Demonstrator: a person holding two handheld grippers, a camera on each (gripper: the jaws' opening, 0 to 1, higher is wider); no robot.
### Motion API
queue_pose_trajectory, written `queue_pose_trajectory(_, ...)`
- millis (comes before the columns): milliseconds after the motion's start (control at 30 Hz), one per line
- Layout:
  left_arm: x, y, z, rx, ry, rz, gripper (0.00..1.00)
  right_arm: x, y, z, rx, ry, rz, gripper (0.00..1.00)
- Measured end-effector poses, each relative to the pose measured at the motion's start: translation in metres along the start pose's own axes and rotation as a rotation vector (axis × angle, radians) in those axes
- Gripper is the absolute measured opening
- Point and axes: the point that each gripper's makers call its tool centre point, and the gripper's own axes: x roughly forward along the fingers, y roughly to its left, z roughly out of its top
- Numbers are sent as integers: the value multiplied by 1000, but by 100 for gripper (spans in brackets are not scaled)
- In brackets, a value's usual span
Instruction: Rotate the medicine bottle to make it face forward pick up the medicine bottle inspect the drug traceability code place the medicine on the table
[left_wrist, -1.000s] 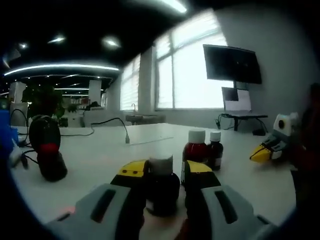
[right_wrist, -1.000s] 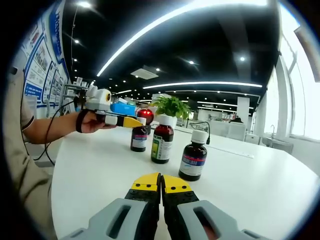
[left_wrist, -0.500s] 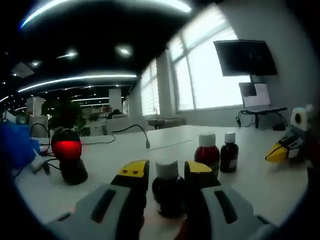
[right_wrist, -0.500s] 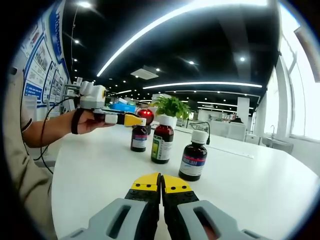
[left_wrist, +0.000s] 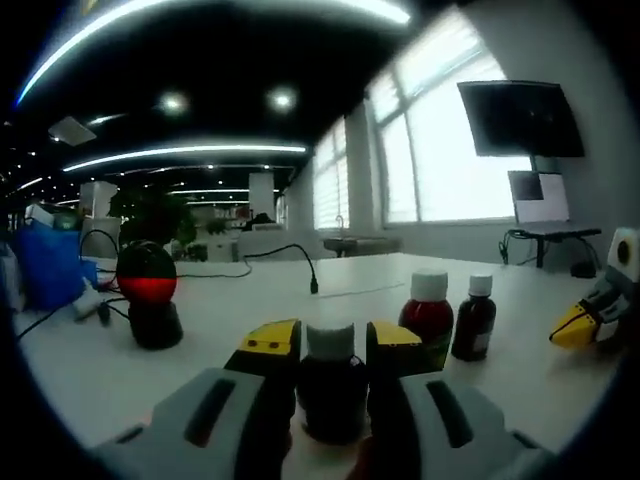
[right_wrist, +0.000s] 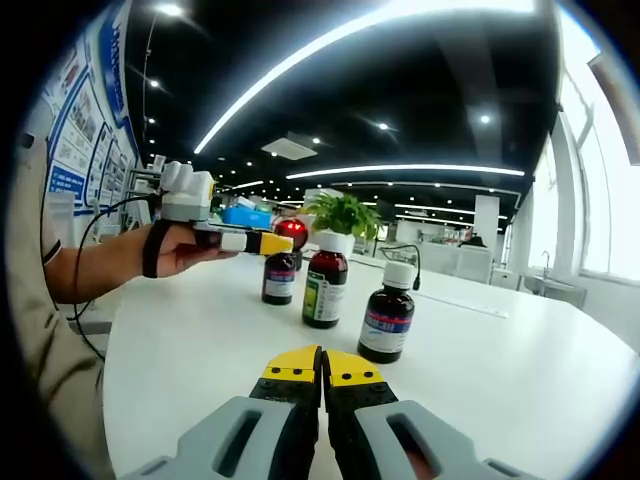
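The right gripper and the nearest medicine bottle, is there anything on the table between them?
No. In the right gripper view, only bare white table lies between the right gripper and the nearest medicine bottle.

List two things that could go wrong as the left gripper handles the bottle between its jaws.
1. The left gripper jaws flank the dark bottle near its cap; it may tip when turned.
2. Two other bottles stand close to its right; a wide swing could knock them.
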Motion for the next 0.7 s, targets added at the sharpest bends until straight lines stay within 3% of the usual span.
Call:
queue_pose_trajectory(67,-1,0,-2,4,3,12,12,0,0,0,0,-1,0,0)
queue_pose_trajectory(433,-3,1,0,20,-9,21,11,0,1,0,-1,-2,2,0)
queue_pose_trajectory(567,-3,1,-1,-16,-11,-1,11,0,1,0,-1,-2,3,0)
queue_pose_trajectory(700,-3,0,-1,11,-10,-15,11,0,1,0,-1,-1,4,0)
